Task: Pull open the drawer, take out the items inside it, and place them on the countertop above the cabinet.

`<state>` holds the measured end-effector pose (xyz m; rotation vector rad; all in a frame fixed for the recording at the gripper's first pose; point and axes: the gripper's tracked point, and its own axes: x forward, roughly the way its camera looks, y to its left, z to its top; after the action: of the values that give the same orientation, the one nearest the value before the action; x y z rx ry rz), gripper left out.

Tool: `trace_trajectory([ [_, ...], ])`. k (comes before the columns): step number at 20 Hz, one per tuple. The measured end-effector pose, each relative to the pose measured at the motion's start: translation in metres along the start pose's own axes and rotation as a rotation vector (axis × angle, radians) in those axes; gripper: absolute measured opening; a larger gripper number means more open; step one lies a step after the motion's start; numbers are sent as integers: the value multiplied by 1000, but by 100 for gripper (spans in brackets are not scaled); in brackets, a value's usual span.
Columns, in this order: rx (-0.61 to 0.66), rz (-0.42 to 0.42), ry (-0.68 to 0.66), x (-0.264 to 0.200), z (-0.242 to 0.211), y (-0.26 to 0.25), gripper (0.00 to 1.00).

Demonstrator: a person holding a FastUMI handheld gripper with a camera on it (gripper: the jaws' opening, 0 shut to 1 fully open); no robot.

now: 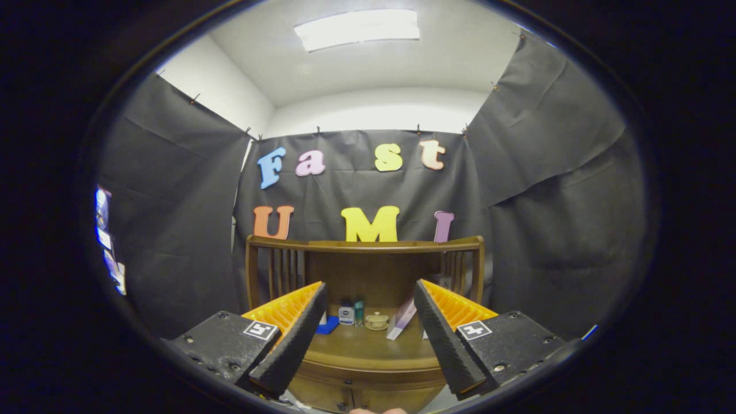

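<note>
Tool [368, 339] fingers spread, empty, short of the wooden cabinet [368, 368]

Cloth-walled booth [172, 218], probably a lab

Ceiling light panel [357, 29], white ceiling [454, 57], black cloth wall [552, 190]

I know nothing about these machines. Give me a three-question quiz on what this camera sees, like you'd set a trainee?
1. True or false: the claw is shut on a bottle.
2. What stands on the wooden cabinet's countertop beyond the claw's fingers? A) small items B) a laptop C) a potted plant
3. Fill in: the cabinet's drawer front, below the countertop, looks ____.

Key: 1. False, its fingers are spread apart, holding nothing. 2. A, among them a small bottle and a lidded dish. 3. Closed.
</note>
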<state>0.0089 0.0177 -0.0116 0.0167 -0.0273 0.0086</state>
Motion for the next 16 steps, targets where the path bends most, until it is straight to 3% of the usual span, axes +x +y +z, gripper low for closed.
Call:
trace_trajectory([
  [8,28,25,90,22,-65,19,98],
  [16,79,69,214,54,-170,45,98],
])
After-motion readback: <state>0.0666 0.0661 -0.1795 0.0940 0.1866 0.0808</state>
